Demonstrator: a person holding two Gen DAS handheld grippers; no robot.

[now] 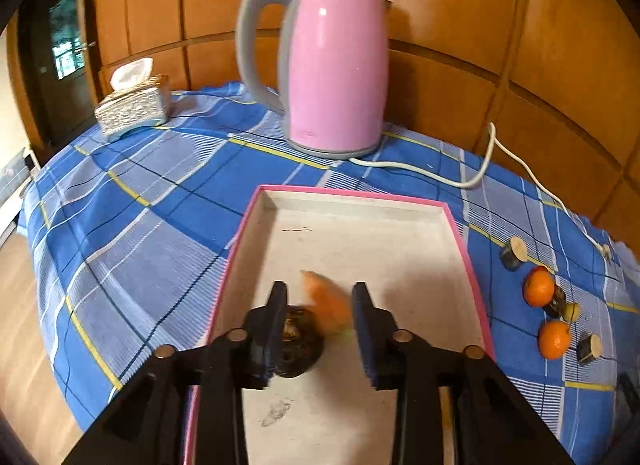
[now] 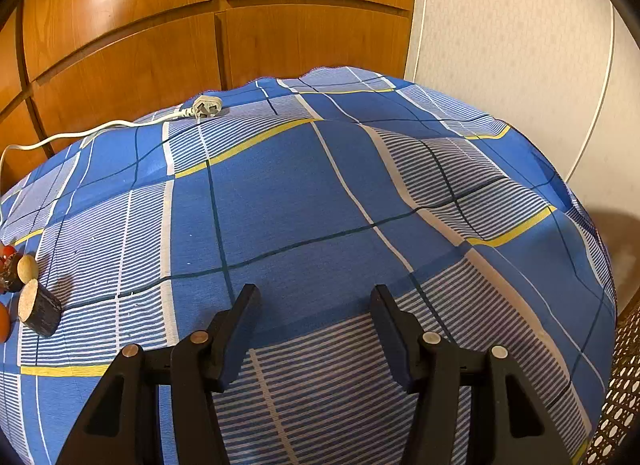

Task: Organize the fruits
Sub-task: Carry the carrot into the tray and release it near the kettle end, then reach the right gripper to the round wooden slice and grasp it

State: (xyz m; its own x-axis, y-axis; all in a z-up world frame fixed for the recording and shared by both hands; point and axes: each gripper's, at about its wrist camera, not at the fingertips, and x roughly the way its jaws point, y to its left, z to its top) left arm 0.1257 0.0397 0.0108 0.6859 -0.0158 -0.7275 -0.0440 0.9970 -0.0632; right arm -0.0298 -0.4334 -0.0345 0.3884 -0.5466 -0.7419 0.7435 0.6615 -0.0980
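Observation:
My left gripper is open over a pink-rimmed white tray. A blurred orange fruit is between its fingers, apart from both pads. A dark round fruit lies in the tray under the left finger. Two oranges and several dark cork-ended cylinders lie on the cloth right of the tray. My right gripper is open and empty above bare blue plaid cloth; cylinders show at the left edge of its view.
A pink kettle stands behind the tray, its white cord trailing right to a plug. A tissue box sits at the far left. Wooden panels back the table. The table edge falls away at right.

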